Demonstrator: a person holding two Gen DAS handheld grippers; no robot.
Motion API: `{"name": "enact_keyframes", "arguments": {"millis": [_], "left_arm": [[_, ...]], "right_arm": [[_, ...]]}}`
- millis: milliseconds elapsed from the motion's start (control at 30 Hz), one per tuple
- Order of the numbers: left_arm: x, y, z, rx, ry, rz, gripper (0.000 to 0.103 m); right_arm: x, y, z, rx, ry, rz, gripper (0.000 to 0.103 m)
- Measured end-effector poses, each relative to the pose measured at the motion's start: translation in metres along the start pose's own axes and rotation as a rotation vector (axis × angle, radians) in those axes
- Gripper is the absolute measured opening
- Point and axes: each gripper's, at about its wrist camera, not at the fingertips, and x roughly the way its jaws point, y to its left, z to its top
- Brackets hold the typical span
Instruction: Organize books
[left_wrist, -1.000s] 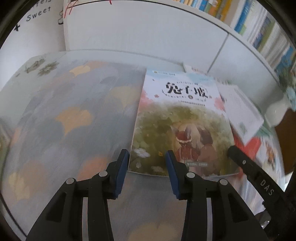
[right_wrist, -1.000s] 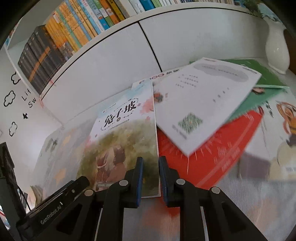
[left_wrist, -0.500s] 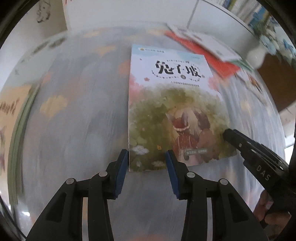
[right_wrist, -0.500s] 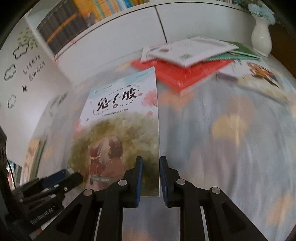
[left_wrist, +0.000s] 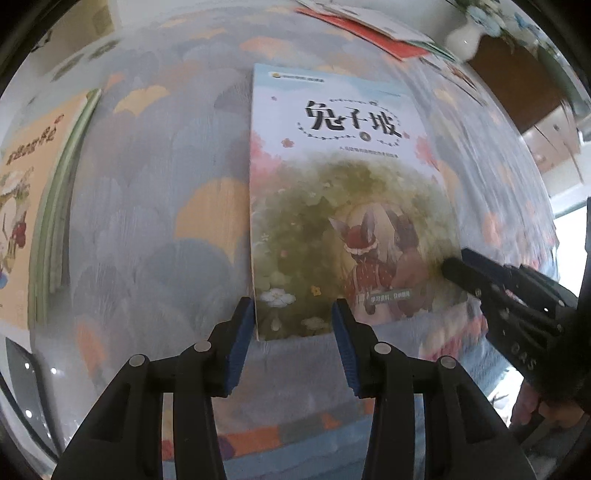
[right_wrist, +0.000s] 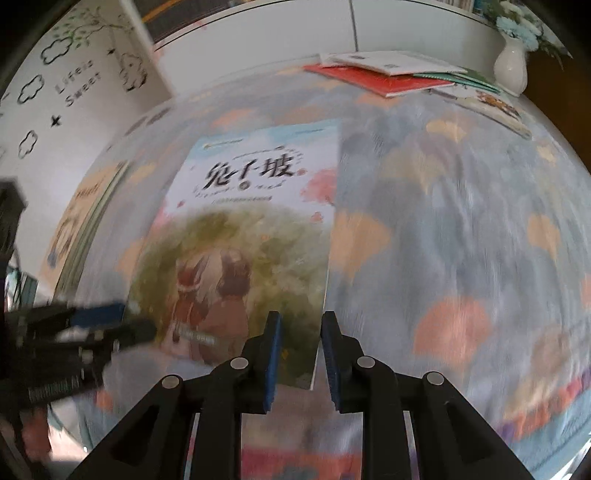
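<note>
Left gripper (left_wrist: 293, 321) sits at the near-left corner of the picture book (left_wrist: 343, 199); my feed shows its 2 blue pads straddling that corner with a gap on each side, jaws opening, nothing pinched. Right gripper (right_wrist: 299, 341) brackets the book's (right_wrist: 251, 240) near-right corner the same way, jaws opening, and I cannot tell whether a pad touches the page edge. The book lies flat, face up, on the ginkgo-leaf tablecloth (left_wrist: 155, 192), well apart from the other books. Its cover title reads 兔子坡; the small line under it is too blurred to read. From the left camera, the right gripper's arm shows "DAS" (partly cut off by the frame edge). Wall lettering (right_wrist: 79, 85) reads roughly "Life is Sweet". At far left a stack of books (left_wrist: 33, 206) is cropped, its orange cover's title unreadable. Across the table, a red book (right_wrist: 373, 79) lies under a white booklet (right_wrist: 391, 62), beside a white vase (right_wrist: 511, 70); motion blur smears the cloth's right side.
</note>
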Motion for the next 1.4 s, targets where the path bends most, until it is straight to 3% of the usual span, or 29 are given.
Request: {"name": "enact_keyframes", "arguments": {"millis": [200,233,333,433,567,667,800,900,1000,1100,1200,1333,1400], "left_arm": [[-0.003,-0.004,-0.016,0.097,0.044,-0.012,0.047],[-0.003,-0.004,-0.016,0.106,0.051,-0.020,0.051],[0.000,-0.008,-0.012,0.155,0.084,-0.092,0.078],[0.000,-0.010,-0.006,0.168,0.090,-0.089,0.078],[-0.001,-0.001,0.006,0.125,0.084,-0.098,0.078],[0.000,0.009,0.013,0.072,0.062,-0.086,0.078],[0.004,0.020,0.025,-0.016,0.058,-0.130,0.078],[0.005,0.014,0.031,0.036,0.049,-0.076,0.078],[0.008,0.005,0.035,0.068,0.038,-0.034,0.079],[0.013,0.002,0.041,0.068,0.030,-0.022,0.083],[0.019,-0.016,0.040,0.132,0.017,0.018,0.083],[0.021,-0.033,0.038,0.164,-0.016,0.021,0.083],[0.021,-0.033,0.038,0.143,-0.030,0.015,0.082]], "right_arm": [[-0.008,0.004,-0.021,-0.032,0.050,0.010,0.022],[-0.009,0.005,-0.021,-0.038,0.053,0.007,0.022],[-0.008,0.008,-0.017,-0.052,0.062,0.009,0.025],[-0.005,0.010,-0.013,-0.075,0.069,0.024,0.032],[-0.007,0.013,-0.011,-0.109,0.070,0.037,0.077],[-0.004,0.011,-0.007,-0.132,0.086,0.040,0.078],[0.004,0.000,-0.002,-0.100,0.092,0.081,0.080],[0.006,0.004,-0.001,-0.122,0.096,0.096,0.089],[0.010,0.010,0.002,-0.174,0.087,0.069,0.090],[0.015,0.010,0.009,-0.173,0.055,0.078,0.091],[0.021,0.015,0.016,-0.174,0.006,0.098,0.097],[0.031,0.035,0.018,-0.261,-0.001,0.039,0.102],[0.029,0.037,0.019,-0.260,0.002,0.050,0.101]]}}
